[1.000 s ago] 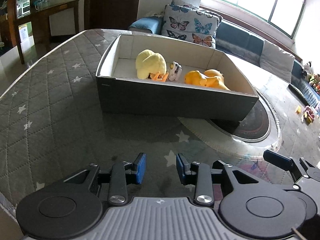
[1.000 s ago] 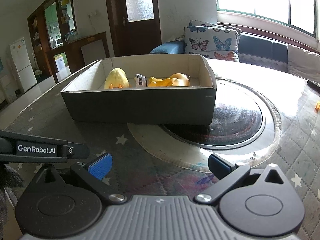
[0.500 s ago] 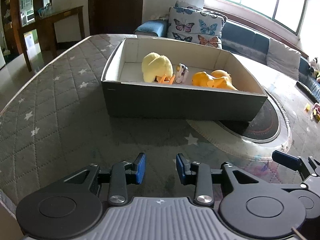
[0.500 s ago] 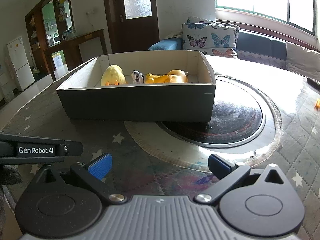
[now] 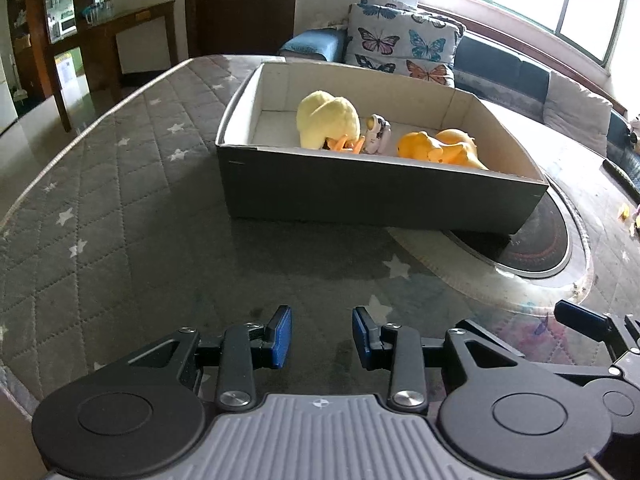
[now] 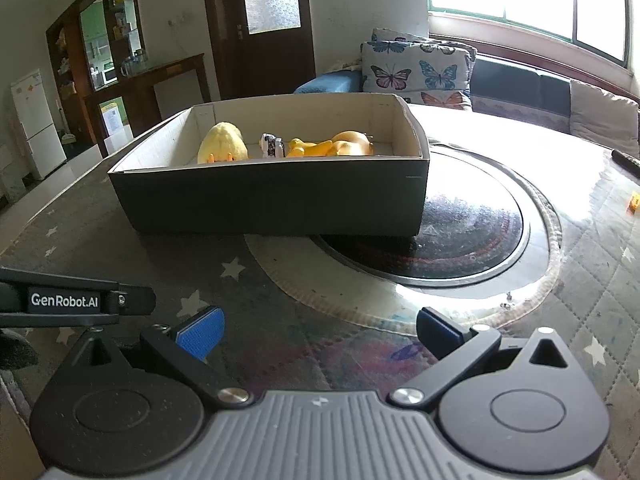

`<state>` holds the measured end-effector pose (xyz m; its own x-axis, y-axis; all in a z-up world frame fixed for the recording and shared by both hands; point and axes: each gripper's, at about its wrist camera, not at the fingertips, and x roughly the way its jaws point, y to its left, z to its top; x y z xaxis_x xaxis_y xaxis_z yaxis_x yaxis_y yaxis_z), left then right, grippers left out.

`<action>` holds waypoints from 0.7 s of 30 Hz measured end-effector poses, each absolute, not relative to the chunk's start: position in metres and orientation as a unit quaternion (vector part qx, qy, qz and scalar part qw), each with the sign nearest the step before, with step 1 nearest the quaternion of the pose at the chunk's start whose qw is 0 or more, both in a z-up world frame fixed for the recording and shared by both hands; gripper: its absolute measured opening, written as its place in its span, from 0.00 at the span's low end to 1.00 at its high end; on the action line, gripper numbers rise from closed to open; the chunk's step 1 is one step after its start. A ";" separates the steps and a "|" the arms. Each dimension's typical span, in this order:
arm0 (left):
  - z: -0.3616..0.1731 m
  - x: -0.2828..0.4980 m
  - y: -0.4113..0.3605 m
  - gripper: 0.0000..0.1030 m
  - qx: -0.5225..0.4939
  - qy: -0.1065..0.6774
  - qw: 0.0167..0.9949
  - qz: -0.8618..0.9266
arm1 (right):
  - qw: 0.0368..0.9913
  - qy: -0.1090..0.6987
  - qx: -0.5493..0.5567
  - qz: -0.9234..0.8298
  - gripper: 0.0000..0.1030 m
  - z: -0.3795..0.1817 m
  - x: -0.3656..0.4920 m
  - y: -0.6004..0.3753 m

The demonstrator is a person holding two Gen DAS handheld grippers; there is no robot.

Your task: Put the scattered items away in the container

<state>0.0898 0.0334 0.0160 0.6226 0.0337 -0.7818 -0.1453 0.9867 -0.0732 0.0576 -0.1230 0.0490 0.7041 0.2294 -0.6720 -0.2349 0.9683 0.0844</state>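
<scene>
Since the earlier frames both grippers had drawn back and risen a little, so the box sat farther off and its contents showed more plainly from above. Largest in view was the table (image 5: 120,208), covered by a grey quilted cloth with white stars, with a round dark glass insert (image 6: 460,236) set into it. On it stood the box (image 5: 360,196), dark outside and pale inside, its right end overlapping the rim of that insert. Inside, all three toys lay along the near wall: a pale yellow plush chick (image 5: 328,124) toward the left, an orange rubber duck (image 5: 440,148) toward the right, and a small white figure (image 5: 378,136) between them, just beside the chick. Behind the table ran a sofa with butterfly cushions (image 6: 416,68). The left gripper (image 5: 322,336) hovered above the cloth well short of the box, its blue pads parted by a modest gap and holding nothing. The right gripper (image 6: 318,332) hung just beside it, spread wide and likewise empty, pointing at the box's long side. Far right on the table lay small orange bits (image 6: 634,204), too small to identify.
</scene>
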 end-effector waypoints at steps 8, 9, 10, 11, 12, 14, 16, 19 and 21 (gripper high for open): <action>0.015 0.084 0.033 0.34 -0.065 0.431 0.899 0.051 | 0.924 0.364 -0.009 0.120 1.00 0.048 0.053 -0.122; 0.015 0.084 0.033 0.34 -0.065 0.432 0.898 0.050 | 0.923 0.364 -0.009 0.120 1.00 0.048 0.052 -0.122; 0.015 0.083 0.033 0.34 -0.066 0.432 0.898 0.050 | 0.924 0.364 -0.009 0.119 1.00 0.048 0.051 -0.122; 0.015 0.083 0.034 0.34 -0.066 0.432 0.898 0.051 | 0.924 0.364 -0.009 0.119 1.00 0.048 0.051 -0.122; 0.015 0.082 0.034 0.34 -0.066 0.431 0.898 0.051 | 0.924 0.364 -0.008 0.119 1.00 0.049 0.050 -0.122; 0.015 0.081 0.034 0.34 -0.065 0.431 0.899 0.053 | 0.924 0.364 -0.008 0.119 1.00 0.049 0.049 -0.122; 0.015 0.080 0.034 0.34 -0.065 0.430 0.899 0.053 | 0.924 0.364 -0.009 0.119 1.00 0.048 0.047 -0.122; 0.015 0.077 0.033 0.34 -0.065 0.429 0.900 0.050 | 0.924 0.364 -0.009 0.119 1.00 0.048 0.045 -0.122; 0.014 0.076 0.031 0.33 -0.062 0.429 0.900 0.048 | 0.924 0.365 -0.009 0.119 1.00 0.048 0.043 -0.122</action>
<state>0.0758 0.0313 0.0143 0.6266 0.0323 -0.7787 -0.1388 0.9878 -0.0707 0.0427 -0.1223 0.0476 0.7059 0.2133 -0.6754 -0.2264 0.9715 0.0702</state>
